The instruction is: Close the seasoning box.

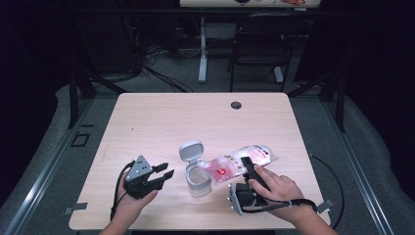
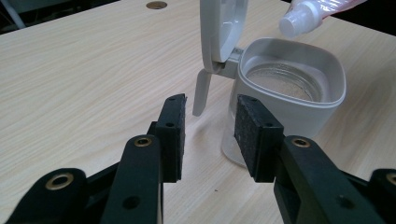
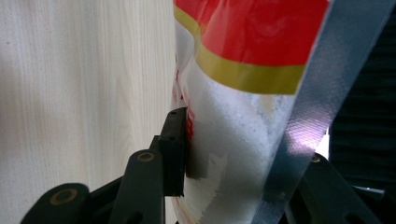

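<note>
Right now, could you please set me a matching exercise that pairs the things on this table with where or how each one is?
Things:
1. refill pouch
2. container lid
3. left gripper
4. cable hole

States:
A. flipped up on its hinge
B. at the table's far edge
C. clamped in the right gripper, spout tilted over the open container
D. open, holding nothing, beside the container

Pairs: 1-C, 2-A, 3-D, 4-B
</note>
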`<state>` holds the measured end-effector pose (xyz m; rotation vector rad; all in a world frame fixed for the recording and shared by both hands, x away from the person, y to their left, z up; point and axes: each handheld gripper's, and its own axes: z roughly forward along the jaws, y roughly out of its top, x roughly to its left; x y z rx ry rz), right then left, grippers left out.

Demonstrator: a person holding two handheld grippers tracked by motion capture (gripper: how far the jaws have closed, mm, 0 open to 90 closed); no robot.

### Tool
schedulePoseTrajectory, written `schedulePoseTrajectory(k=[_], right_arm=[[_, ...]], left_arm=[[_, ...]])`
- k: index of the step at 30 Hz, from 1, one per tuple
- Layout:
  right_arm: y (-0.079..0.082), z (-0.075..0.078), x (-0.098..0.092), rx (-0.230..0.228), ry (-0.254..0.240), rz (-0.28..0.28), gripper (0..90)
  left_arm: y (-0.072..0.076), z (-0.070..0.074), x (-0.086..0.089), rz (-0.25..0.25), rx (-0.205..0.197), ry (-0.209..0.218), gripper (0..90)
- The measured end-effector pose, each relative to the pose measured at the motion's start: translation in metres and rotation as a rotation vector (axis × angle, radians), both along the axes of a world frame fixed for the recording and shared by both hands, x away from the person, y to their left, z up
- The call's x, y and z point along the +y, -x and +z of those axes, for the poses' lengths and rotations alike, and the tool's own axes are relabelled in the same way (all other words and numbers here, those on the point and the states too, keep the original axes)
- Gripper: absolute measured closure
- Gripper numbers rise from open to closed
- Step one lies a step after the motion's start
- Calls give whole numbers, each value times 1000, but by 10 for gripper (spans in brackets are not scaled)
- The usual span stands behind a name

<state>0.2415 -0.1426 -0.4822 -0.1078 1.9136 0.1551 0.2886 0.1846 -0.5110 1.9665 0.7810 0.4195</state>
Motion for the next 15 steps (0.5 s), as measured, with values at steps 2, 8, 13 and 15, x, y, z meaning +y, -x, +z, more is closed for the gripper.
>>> schedulePoseTrajectory(k=[2, 8, 13, 15], right_arm=[[1, 0, 1, 5, -1, 7, 612], [2, 2, 3, 11, 17, 7, 614], [1, 4, 4, 8, 49, 16, 615], [1, 3, 4, 12, 40, 27, 616]], left_arm=[[0, 0, 0, -1, 1, -1, 643], [0, -1, 0, -2, 3, 0, 643], [0, -1, 0, -1, 2, 1, 644], [0, -1, 0, -1, 2, 0, 643]])
